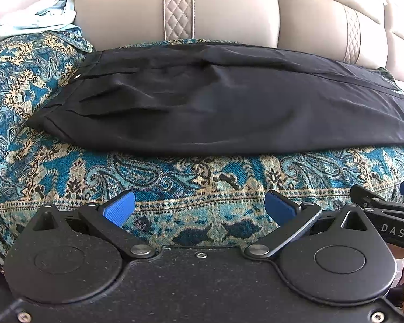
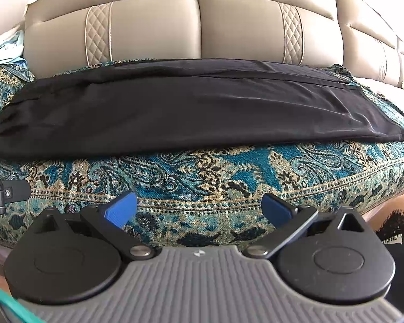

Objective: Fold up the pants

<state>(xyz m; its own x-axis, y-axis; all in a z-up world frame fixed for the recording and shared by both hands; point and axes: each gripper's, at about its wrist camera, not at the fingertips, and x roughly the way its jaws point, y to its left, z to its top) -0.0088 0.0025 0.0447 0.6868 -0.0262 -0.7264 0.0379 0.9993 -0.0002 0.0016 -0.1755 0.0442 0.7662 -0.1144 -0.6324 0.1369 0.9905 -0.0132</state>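
Black pants [image 1: 215, 102] lie flat and lengthwise on a teal paisley throw [image 1: 175, 177], the waistband end at the left and the leg ends [image 2: 377, 113] at the right. One leg lies over the other. My left gripper [image 1: 199, 207] hovers open in front of the pants, blue pads apart, nothing between them. My right gripper [image 2: 199, 207] is also open and empty, short of the pants' [image 2: 188, 107] near edge. The right gripper's tip [image 1: 382, 207] shows at the right edge of the left wrist view.
A beige leather sofa back [image 2: 196, 24] with quilted strips rises behind the pants. Light blue cloth [image 1: 37, 18] lies bunched at the far left. The throw [image 2: 202, 175] drapes over the seat's front edge. A dark fringed item [image 2: 396, 226] sits at lower right.
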